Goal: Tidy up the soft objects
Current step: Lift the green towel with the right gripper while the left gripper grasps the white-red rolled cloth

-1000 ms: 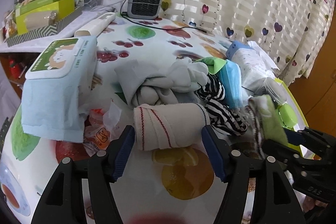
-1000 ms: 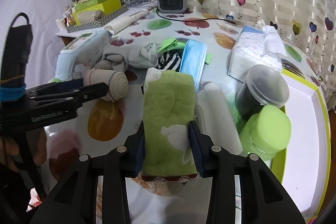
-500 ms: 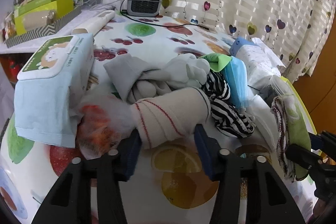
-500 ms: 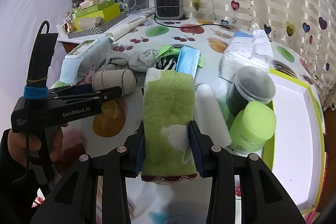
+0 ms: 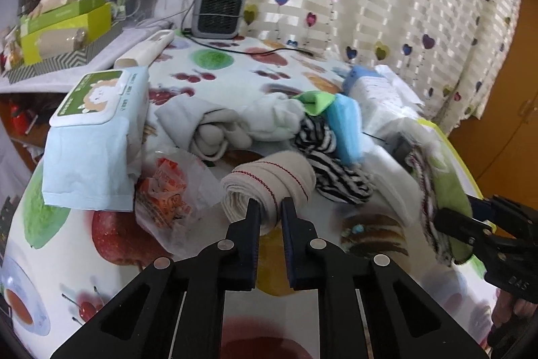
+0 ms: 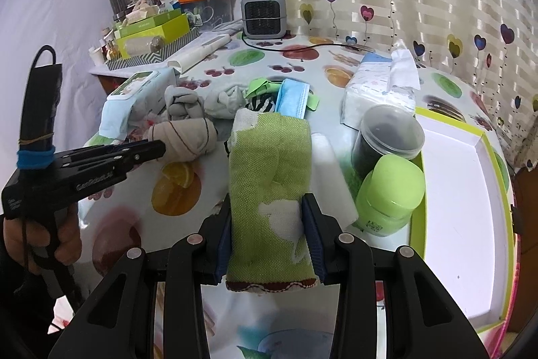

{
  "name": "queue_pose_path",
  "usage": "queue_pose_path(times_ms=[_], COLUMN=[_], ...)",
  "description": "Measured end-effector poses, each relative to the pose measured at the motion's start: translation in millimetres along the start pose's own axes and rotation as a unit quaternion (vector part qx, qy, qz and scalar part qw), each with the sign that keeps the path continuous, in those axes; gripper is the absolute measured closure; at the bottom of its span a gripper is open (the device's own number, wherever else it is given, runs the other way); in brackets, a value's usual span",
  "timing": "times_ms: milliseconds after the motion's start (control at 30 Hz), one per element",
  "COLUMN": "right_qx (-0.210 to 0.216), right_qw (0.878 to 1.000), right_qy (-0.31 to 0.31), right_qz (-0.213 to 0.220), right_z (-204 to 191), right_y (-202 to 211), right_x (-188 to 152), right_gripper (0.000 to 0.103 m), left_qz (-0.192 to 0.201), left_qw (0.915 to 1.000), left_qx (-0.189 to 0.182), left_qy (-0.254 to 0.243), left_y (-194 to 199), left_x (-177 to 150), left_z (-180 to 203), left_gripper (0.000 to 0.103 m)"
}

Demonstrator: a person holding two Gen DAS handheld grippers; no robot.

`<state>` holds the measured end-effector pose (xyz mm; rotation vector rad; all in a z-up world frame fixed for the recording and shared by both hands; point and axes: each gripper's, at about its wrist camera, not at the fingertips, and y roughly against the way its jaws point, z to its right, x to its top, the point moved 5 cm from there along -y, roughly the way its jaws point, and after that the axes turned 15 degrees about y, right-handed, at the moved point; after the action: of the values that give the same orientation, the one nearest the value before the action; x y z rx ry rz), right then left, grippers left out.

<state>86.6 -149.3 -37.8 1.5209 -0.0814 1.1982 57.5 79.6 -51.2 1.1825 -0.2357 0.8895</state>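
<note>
My left gripper (image 5: 270, 205) is shut on the near end of a rolled beige cloth with red stitching (image 5: 269, 187); it also shows in the right wrist view (image 6: 183, 138), lifted slightly off the table. My right gripper (image 6: 267, 207) is shut on a folded green towel (image 6: 269, 170), held above the table; the towel shows at the right of the left wrist view (image 5: 444, 197). A pile of soft items lies behind: grey socks (image 5: 215, 130), a striped black-and-white cloth (image 5: 329, 157), a blue face mask (image 5: 346, 127).
A wet-wipes pack (image 5: 94, 123) and a snack wrapper (image 5: 164, 194) lie left. A tissue pack (image 6: 380, 90), a dark jar (image 6: 386, 140), a green-lidded jar (image 6: 390, 187) and a white roll (image 6: 328, 157) stand by an open white box with a green rim (image 6: 457, 177). A small heater (image 5: 218, 12) stands at the back.
My left gripper closed from wide open onto the end of the rolled beige cloth and raised it. My right gripper kept hold of the green towel and drew back a little.
</note>
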Motion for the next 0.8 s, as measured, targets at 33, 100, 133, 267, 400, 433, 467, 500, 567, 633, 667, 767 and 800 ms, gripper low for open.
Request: queue_pose_path(times_ms=[33,100,133,267,400,433,467,500,567,633,667,767,800], right_qx=[0.000,-0.001,-0.002,-0.006,-0.009,-0.010,-0.010,-0.010,-0.011,-0.010,-0.010,-0.010,-0.011], right_qw=[1.000,1.000,1.000,1.000,1.000,1.000,1.000,1.000,1.000,1.000,1.000,1.000,1.000], right_qy=[-0.001,-0.001,-0.001,-0.004,-0.006,-0.007,-0.007,-0.008,-0.009,-0.010,-0.010,-0.013,-0.013], right_qz=[0.001,0.003,0.004,0.009,0.015,0.017,0.018,0.018,0.018,0.018,0.017,0.018,0.019], right_z=[0.0,0.0,0.0,0.9,1.9,2.1,2.4,2.7,2.6,2.4,2.8,4.1,4.9], right_y=[1.3,3.4,4.8,10.5,17.6,19.0,20.3,21.2,22.1,22.4,22.7,24.0,24.4], right_x=[-0.1,-0.6,-1.0,-1.7,-3.0,-3.1,-3.7,-4.2,-5.5,-6.4,-6.7,-8.1,-8.6], right_gripper=[0.064,0.064,0.064,0.063,0.064,0.064,0.064,0.064,0.064,0.063,0.063,0.063,0.063], left_qz=[-0.001,0.001,0.002,0.009,0.016,0.016,0.013,0.004,-0.015,-0.020,-0.017,0.000,0.008], left_qw=[1.0000,0.9999,0.9998,0.9995,0.9991,0.9990,0.9987,0.9980,0.9958,0.9943,0.9941,0.9948,0.9954], left_qx=[-0.006,-0.013,-0.016,-0.029,-0.036,-0.040,-0.046,-0.057,-0.082,-0.092,-0.093,-0.084,-0.077], left_qy=[-0.002,-0.005,-0.007,-0.008,-0.014,-0.015,-0.019,-0.027,-0.037,-0.050,-0.053,-0.056,-0.056], left_y=[2.6,7.3,10.0,20.0,28.3,30.0,31.0,31.2,31.6,34.3,36.4,43.1,44.9], left_x=[-1.3,-2.4,-3.1,-2.8,-2.5,-2.6,-3.1,-5.4,-11.3,-16.4,-17.2,-14.9,-12.8], left_z=[2.4,6.3,8.5,16.1,22.8,24.2,26.3,29.0,35.0,39.5,39.7,35.4,32.9], left_gripper=[0.092,0.092,0.093,0.094,0.095,0.095,0.095,0.095,0.094,0.084,0.073,0.059,0.056])
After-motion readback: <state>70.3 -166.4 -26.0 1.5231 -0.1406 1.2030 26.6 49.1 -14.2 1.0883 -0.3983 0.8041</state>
